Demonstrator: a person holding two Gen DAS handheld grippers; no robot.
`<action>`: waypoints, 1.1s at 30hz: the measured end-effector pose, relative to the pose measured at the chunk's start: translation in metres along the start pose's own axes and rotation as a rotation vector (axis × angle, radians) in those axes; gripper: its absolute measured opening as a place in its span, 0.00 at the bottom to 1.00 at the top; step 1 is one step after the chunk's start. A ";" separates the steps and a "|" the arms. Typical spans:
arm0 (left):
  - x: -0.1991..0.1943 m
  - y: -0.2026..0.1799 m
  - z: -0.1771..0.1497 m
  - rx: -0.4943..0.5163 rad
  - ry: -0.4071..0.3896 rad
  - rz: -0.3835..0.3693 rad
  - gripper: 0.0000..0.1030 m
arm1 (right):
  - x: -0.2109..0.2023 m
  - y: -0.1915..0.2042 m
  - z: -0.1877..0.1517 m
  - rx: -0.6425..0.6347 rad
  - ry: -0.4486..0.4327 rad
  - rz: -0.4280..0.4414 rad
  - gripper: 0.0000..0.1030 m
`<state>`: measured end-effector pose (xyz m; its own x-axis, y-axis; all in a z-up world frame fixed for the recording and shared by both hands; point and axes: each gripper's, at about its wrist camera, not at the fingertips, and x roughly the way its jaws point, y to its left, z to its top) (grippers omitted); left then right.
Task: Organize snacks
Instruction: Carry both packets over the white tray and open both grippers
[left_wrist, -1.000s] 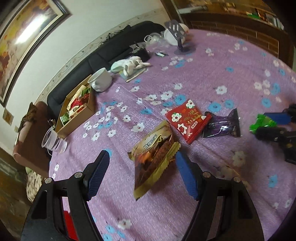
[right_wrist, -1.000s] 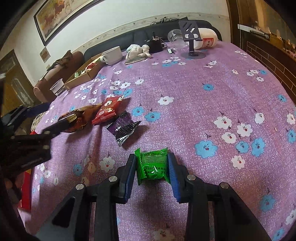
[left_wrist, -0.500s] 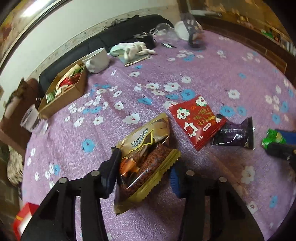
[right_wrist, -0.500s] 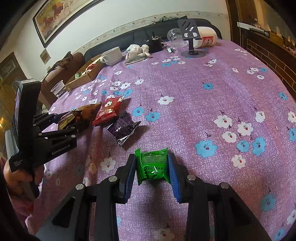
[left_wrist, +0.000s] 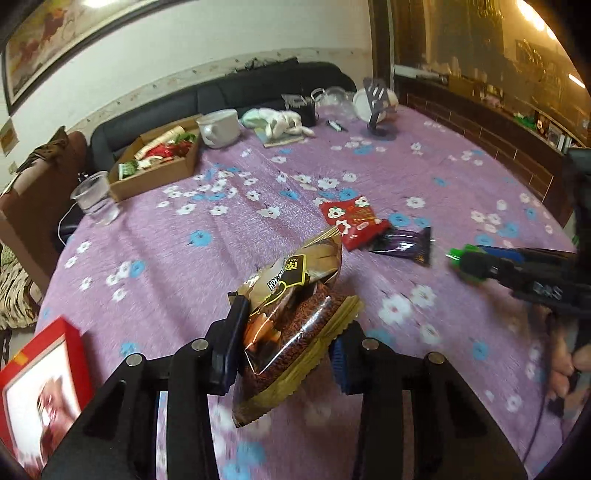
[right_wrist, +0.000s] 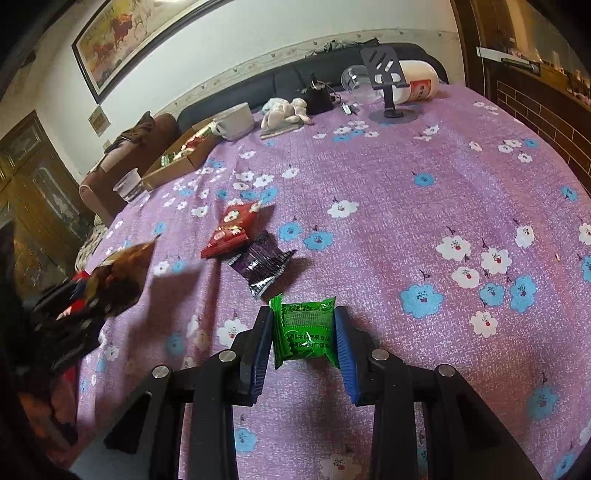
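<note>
The left gripper (left_wrist: 286, 347), a black two-finger tool with blue pads, has just been closing, and its jaws now pinch the sides of a crinkly gold-and-brown foil snack bag (left_wrist: 291, 310), which hangs tilted between them, clear of the cloth, its serrated bottom seam drooping below the fingers. The right gripper (right_wrist: 301, 339), of the same make, clamps a small green plastic snack packet (right_wrist: 304, 332) narrowly between its blue pads, just over the purple flowered tablecloth (right_wrist: 424, 206); whether the packet touches the cloth is unclear.

Two more snacks lie loose on the cloth near the table's middle: a flat red packet printed with white flowers (left_wrist: 352, 219) and, touching its near corner, a dark purple shiny wrapper (left_wrist: 404, 245). In the right wrist view the purple wrapper sits just beyond the green packet.

At the far left edge of the table stands an open brown cardboard box (left_wrist: 157, 162) already holding several mixed packets. A white mug (left_wrist: 219, 127) stands just beside its far end, and a clear plastic cup (left_wrist: 94, 197) stands near its close end. Farther back are a pale stuffed toy (left_wrist: 279, 122) and a black phone stand (left_wrist: 376, 110). A red-framed box (left_wrist: 40, 384) shows, blurred, at the lower left of the left wrist view.
</note>
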<state>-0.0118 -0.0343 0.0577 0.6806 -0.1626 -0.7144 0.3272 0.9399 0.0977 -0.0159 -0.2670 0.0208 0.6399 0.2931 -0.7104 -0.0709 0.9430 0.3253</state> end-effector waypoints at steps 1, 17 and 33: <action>-0.008 0.000 -0.003 -0.006 -0.012 0.005 0.37 | -0.002 0.001 0.000 0.005 -0.004 0.006 0.33; -0.098 0.039 -0.037 -0.100 -0.151 0.132 0.37 | -0.027 0.084 -0.017 -0.036 -0.046 0.152 0.33; -0.138 0.105 -0.077 -0.235 -0.196 0.260 0.37 | -0.037 0.204 -0.033 -0.230 -0.036 0.260 0.32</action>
<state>-0.1216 0.1095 0.1129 0.8407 0.0569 -0.5386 -0.0157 0.9966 0.0809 -0.0789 -0.0804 0.0929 0.6044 0.5264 -0.5981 -0.4030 0.8495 0.3405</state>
